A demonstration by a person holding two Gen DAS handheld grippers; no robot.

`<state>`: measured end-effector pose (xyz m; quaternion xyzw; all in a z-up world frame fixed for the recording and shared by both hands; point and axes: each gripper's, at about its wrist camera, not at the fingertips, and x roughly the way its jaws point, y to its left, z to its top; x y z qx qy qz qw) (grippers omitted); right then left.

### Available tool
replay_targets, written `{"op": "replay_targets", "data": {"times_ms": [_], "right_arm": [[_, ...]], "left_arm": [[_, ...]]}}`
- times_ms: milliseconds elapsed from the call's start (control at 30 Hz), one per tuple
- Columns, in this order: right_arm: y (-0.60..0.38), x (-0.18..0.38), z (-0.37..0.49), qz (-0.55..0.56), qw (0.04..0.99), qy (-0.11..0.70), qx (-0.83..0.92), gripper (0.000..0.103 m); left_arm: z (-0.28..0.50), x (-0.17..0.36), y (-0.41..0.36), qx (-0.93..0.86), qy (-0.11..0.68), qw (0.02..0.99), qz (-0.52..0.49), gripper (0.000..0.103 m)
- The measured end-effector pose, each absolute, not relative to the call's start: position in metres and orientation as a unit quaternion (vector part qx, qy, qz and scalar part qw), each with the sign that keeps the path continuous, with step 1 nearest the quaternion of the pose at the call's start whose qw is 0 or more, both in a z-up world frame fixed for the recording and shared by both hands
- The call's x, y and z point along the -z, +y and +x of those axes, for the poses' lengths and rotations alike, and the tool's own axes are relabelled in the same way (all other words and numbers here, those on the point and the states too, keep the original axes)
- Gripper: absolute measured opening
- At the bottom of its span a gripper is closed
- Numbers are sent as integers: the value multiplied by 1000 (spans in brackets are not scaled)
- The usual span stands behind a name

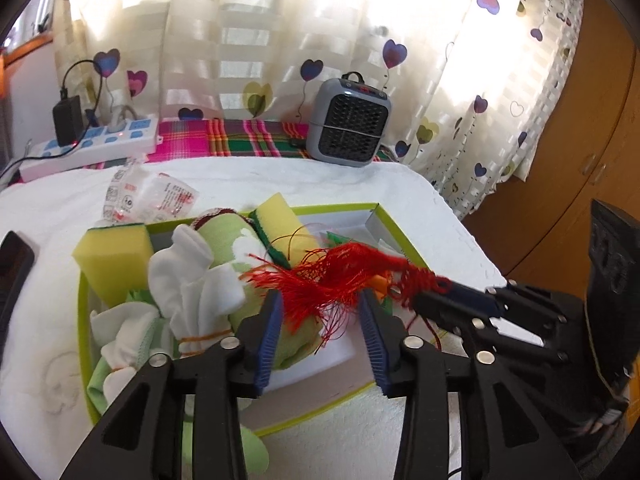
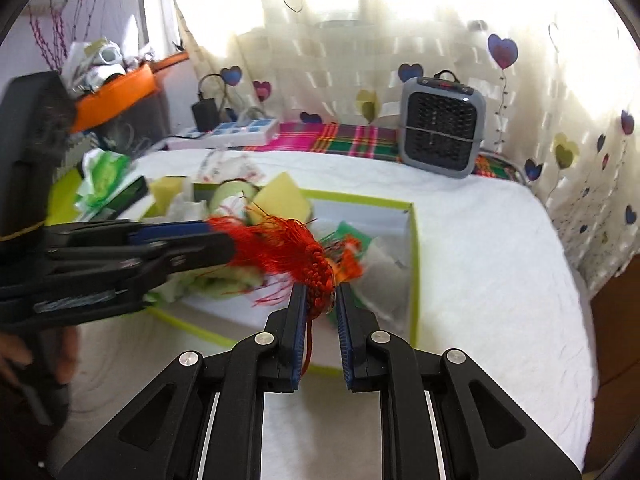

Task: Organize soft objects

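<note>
- The red tassel point(image 1: 332, 280) hangs in the air just above the green box point(image 1: 396, 236), strung between the two tools.
- The right hand-held gripper point(image 2: 322, 300) is clamped on the tassel's knotted head, the woven knot pinched between its blue pads point(image 2: 299, 320); seen from the left wrist, it comes in from the right with that knot at its tip.
- The left hand-held gripper point(image 1: 320, 320) is spread wide, with loose red threads draped between its fingers and nothing pinched.
- In the right wrist view, though, that left tool looks closer together around the fringe end; the frame is blurred there, so the hold on the threads cannot be confirmed.
- The box sits on a white-covered desk point(image 1: 280, 176). Its left half is already packed: yellow sponges point(image 1: 116, 256), white cloth point(image 1: 192, 276), and pale green rolled cloth point(image 1: 224, 236).
- The right side of the box shows some bare floor, with small green and orange scraps lying there.
- The step in hand looks like placing the tassel into the box, or straightening its fringe first.
- Next, the move probably calls for the left tool to gather the stray threads, then for the right one to lower the knot into the free right side.
- Loose threads may snag on the pads on release.
</note>
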<state>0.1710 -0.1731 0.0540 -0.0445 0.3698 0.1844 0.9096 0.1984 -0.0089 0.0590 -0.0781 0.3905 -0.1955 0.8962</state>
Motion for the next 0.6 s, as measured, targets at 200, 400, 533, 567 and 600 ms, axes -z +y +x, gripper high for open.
{"op": "replay_targets", "data": {"times_ms": [200,400,533,567,600], "right_arm": [[-171,-51,180,-80,911,370,-161,16],[-181,-52,183,-59,917,368,-143,24],[-181,-52,179,-52,920,362,-140,41],[-181,-52,177,-48,920,362,-141,42],[-181,-53,176,-44,920,362,-143,43]], "left_arm": [[190,-62,-8,195,388,898,-75,39],[181,-63,-8,190,387,900,-69,39],[174,-61,-7,186,388,901,-65,40],[173,-61,-7,183,388,901,-66,40],[171,-61,-6,181,388,901,-65,40]]}}
